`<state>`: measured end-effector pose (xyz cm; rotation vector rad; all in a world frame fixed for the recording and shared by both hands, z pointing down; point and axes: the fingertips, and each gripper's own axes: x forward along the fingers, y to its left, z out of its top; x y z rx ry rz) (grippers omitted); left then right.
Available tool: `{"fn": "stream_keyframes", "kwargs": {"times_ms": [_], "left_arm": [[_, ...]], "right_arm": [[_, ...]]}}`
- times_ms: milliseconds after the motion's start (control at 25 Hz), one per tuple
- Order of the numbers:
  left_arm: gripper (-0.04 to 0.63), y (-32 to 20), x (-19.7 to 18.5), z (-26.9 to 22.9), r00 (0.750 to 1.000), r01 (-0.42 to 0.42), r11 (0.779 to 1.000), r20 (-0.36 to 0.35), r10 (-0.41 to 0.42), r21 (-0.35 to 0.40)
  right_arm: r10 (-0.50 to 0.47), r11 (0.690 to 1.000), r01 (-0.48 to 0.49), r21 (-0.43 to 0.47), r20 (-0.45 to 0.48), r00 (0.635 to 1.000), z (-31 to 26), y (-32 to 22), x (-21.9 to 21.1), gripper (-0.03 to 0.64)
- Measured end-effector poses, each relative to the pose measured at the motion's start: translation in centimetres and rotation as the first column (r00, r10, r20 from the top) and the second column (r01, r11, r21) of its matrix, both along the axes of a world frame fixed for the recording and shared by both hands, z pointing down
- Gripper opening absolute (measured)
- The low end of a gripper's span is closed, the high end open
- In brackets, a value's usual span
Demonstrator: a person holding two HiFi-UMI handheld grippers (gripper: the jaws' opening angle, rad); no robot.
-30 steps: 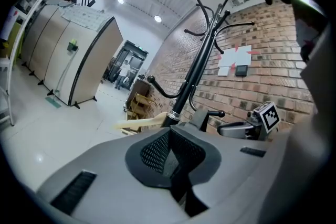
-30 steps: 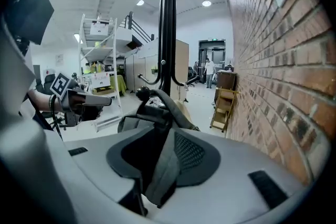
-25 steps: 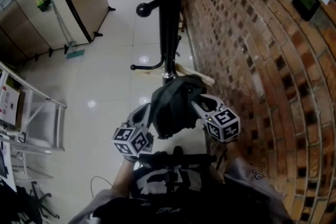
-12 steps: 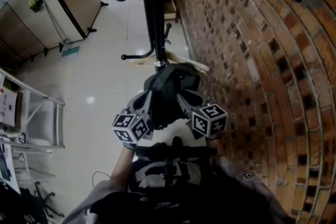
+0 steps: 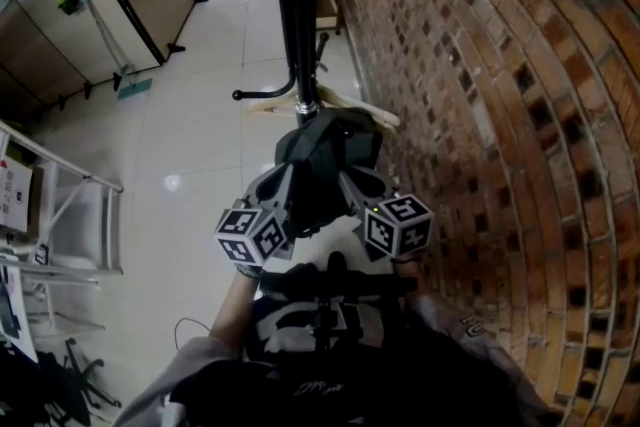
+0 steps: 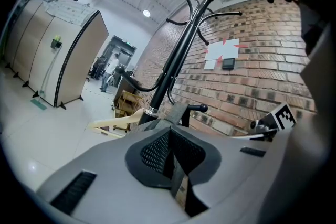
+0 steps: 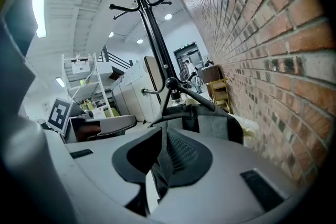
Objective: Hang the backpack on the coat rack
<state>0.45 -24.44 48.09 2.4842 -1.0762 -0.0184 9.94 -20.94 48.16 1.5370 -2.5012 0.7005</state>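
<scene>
Although the backpack (image 5: 325, 165) was held low beside the coat rack (image 5: 297, 15), it was not yet hung: the left gripper (image 5: 287, 190) pinched a strap (image 6: 171, 162), the jaws of the right gripper (image 5: 350, 183) were closing on another; lifting remained.

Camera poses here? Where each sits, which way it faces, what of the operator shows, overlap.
Head view: on the person's head, looking steeply down at the backpack below the coat rack; shows left gripper, right gripper and torso.
Left gripper view: on the left gripper, jaws shut on a backpack strap, facing the rack and brick wall; right gripper at right.
Right gripper view: on the right gripper, jaws closing with a strap between them, facing the rack along the wall; left gripper at left.
Shared: all three show rack, wall, backpack.
</scene>
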Motion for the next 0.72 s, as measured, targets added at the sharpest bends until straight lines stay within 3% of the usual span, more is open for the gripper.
{"fn": "stream_keyframes", "kwargs": {"times_ms": [720], "left_arm": [[0.008,1.0,-0.4,0.4,1.000,-0.013,1.000,0.003,0.013,-0.011]], "right_arm": [[0.014,1.000,-0.014,-0.005,0.016,1.000,0.2,1.2,-0.4,0.044]]}}
